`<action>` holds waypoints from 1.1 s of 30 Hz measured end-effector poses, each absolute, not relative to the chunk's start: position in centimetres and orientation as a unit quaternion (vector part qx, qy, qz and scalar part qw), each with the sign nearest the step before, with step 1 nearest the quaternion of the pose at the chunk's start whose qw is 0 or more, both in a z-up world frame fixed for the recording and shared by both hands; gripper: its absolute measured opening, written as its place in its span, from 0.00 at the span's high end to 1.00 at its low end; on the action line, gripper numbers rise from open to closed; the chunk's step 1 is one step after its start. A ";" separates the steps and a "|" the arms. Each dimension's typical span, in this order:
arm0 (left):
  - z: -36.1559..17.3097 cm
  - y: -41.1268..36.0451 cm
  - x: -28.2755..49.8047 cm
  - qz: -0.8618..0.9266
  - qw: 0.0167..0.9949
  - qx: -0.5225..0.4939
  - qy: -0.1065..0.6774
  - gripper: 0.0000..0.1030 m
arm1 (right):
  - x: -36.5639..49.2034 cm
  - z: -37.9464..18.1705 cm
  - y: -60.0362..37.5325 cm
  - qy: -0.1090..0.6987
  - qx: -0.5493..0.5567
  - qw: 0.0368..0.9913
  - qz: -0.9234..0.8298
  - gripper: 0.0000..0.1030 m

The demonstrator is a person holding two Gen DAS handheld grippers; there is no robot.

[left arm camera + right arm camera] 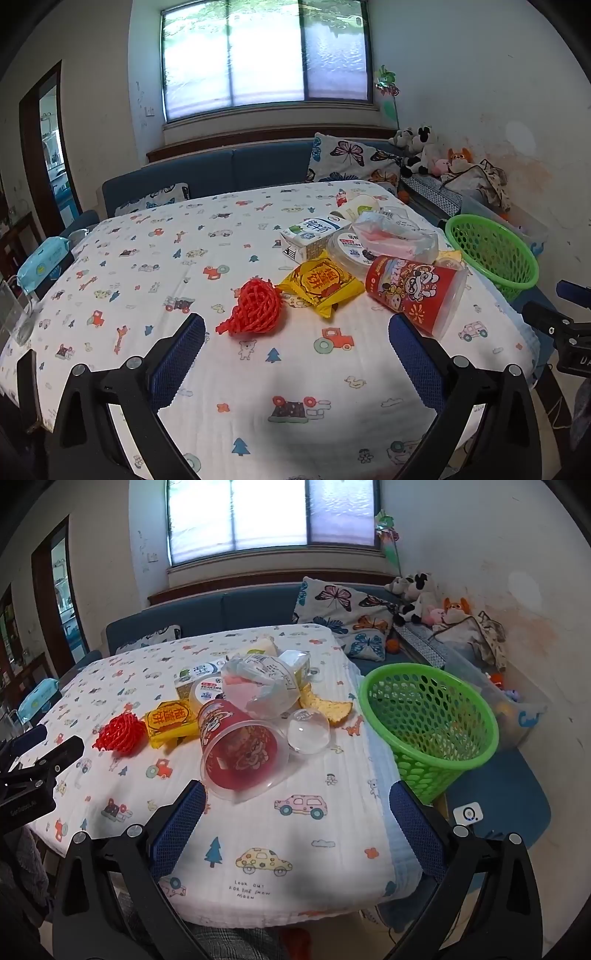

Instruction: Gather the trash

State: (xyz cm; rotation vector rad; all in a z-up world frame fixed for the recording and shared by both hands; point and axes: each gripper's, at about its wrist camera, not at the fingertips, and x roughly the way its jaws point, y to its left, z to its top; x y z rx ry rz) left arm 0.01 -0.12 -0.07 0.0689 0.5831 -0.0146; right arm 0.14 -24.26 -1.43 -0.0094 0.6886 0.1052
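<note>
Both my tongs are spread wide w/ nothing between them, hovering over the near part of the tabletop (122, 236). Ahead of my left tongs (297, 350), just past the tips, lies a red mesh net (253, 312); right of it a yellow snack packet (321, 286), then a red printed cup (413, 291) on its side. That cup's long axis runs roughly front-to-back: mouth toward my right tongs (297, 812), base pointing away into the pile. Behind it are crowded a milk carton (314, 230), a round lidded tub (345, 247) and a crumpled clear bag (397, 234), overlapping, so edges are hard to sort out; the tub is partly covered by the bag. A clear dome lid (308, 731) sits just right of the cup's mouth, a yellow wrapper (327, 703) behind it. Green basket (428, 716) stands off the tabletop's right edge, ahead-right of my right tongs, tilted, its opening facing me; contents unclear through the mesh. Far left: a blue wipes pack (42, 264) and a glass (16, 314), cut off by the frame.
</note>
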 end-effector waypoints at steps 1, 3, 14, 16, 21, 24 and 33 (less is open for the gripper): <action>-0.1 -0.1 0.0 -0.007 0.957 0.033 0.287 0.06 | 0.2 -1.5 -24.2 0.336 -0.005 0.940 0.051 0.04; 0.0 -0.2 0.0 -0.007 0.958 0.034 0.286 0.06 | 0.3 -1.5 -24.6 0.335 -0.004 0.941 0.051 0.04; 0.7 -0.2 -0.3 -0.005 0.960 0.031 0.277 0.06 | -0.2 -1.1 -24.8 0.335 -0.003 0.941 0.051 0.04; 0.8 -0.1 -0.4 -0.005 0.961 0.031 0.275 0.06 | -0.3 -1.1 -24.8 0.334 -0.002 0.941 0.051 0.04; 0.8 -0.1 -0.4 -0.005 0.960 0.031 0.277 0.06 | -0.5 -1.1 -25.1 0.333 -0.003 0.942 0.051 0.04; 0.8 -0.1 -0.4 -0.005 0.961 0.032 0.276 0.06 | -0.1 -0.8 -24.7 0.331 -0.003 0.943 0.048 0.04; 0.9 0.2 -0.3 -0.004 0.960 0.029 0.280 0.06 | -0.1 -0.9 -24.6 0.330 -0.002 0.943 0.049 0.04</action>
